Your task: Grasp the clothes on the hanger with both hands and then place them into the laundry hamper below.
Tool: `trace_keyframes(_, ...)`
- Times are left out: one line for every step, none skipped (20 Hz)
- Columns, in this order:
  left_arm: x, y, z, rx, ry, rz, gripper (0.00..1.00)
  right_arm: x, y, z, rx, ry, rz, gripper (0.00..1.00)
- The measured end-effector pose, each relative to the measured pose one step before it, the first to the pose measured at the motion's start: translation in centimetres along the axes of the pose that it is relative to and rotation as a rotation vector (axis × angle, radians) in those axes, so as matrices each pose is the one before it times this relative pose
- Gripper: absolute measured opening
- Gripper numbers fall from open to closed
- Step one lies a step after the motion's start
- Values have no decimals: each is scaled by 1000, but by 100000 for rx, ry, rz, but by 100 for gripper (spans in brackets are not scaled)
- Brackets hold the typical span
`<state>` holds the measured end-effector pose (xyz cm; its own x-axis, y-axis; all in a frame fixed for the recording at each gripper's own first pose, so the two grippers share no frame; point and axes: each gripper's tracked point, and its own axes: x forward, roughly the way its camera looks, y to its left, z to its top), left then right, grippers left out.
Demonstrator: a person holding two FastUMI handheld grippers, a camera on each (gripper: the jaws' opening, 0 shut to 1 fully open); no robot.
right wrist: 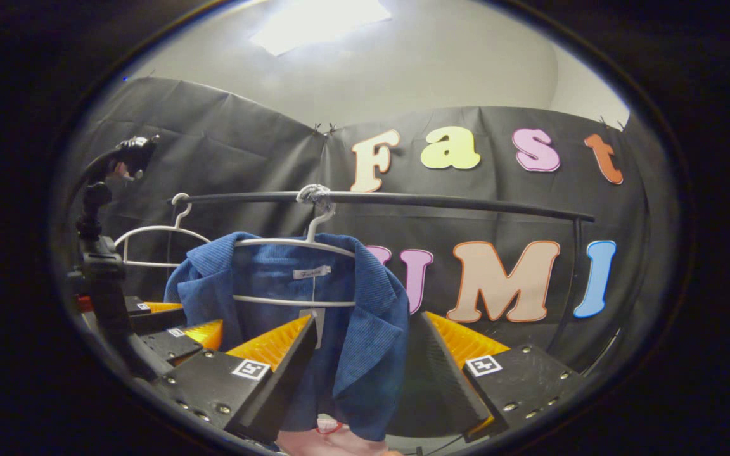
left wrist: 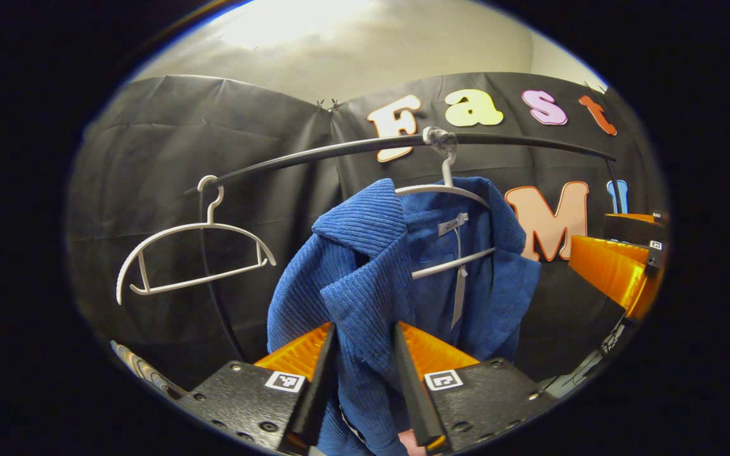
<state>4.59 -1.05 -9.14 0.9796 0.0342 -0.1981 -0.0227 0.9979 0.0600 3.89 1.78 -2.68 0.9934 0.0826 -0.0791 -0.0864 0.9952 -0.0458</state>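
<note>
Blue corduroy jacket [left wrist: 365, 278] is seen hung on a white hanger [left wrist: 447, 190] whose hook is taped or wrapped onto the black rail [left wrist: 339, 149]; in the right gripper view the same jacket [right wrist: 301, 297] is seen draped over its hanger [right wrist: 305, 244] on the rail [right wrist: 403, 199], collar tag visible between the lapels. A second, bare white hanger [left wrist: 197, 256] is hooked at the rail's far left end, well apart from the jacket. Left gripper [left wrist: 365, 373] is positioned at the jacket's left front panel: fabric is seen running down between the two fingers, both inner faces look to be in contact with the cloth, so it reads as pinched on the jacket. Right gripper [right wrist: 365, 373] is held spread wide, with the jacket's right lapel and front edge hanging in the gap; the left finger is touching or just beside the cloth, the right finger is apart from it. In the left gripper view the other gripper's body [left wrist: 618, 266] is seen at the right edge, beside the jacket. A pink patch below the jacket hem cannot be identified; hamper position cannot be told
</note>
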Motion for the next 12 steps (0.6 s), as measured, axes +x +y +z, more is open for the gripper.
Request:
trace_keyframes(164, 228, -110, -565, 426, 495, 48, 422, 60, -165, -4, 276, 704, 94)
trace_keyframes(162, 322, -17, -215, 101, 334, 40, 337, -13, -289, -90, 292, 632, 96)
trace_keyframes(162, 262, -79, 124, 200, 248, 31, 557, 21, -221, -146, 440, 542, 96)
trace_keyframes(44, 276, -9, 147, 143, 555, 22, 399, 72, -333, -250, 509, 381, 94)
trace_keyframes(-35, 139, 34, -182, -51, 38, 15, 578, 69, -369, -293, 608, 261, 96)
trace_keyframes(32, 68, 42, -273, 68, -288, 8, 520, 92, -414, -140, 414, 300, 94)
trace_keyframes(27, 34, 45, -117, 192, -538, 3, 616, 119, -355, -7, 189, 470, 94)
trace_keyframes(17, -85, 125, -167, -373, -600, 3, 708, 54, -312, -9, 215, 144, 94)
trace_keyframes(-77, 57, 58, -117, -334, -633, 3, 885, 0, -274, 16, 322, -212, 94)
trace_keyframes(-32, 89, 125, 68, -288, -406, 1, 715, -81, -417, 129, 485, -455, 94)
trace_keyframes(-93, 202, 25, 184, -178, -240, 1, 905, -51, -454, 292, 666, -536, 94)
trace_keyframes(38, 107, 144, 149, -194, -358, 0, 840, -50, -373, 399, 70, -576, 94)
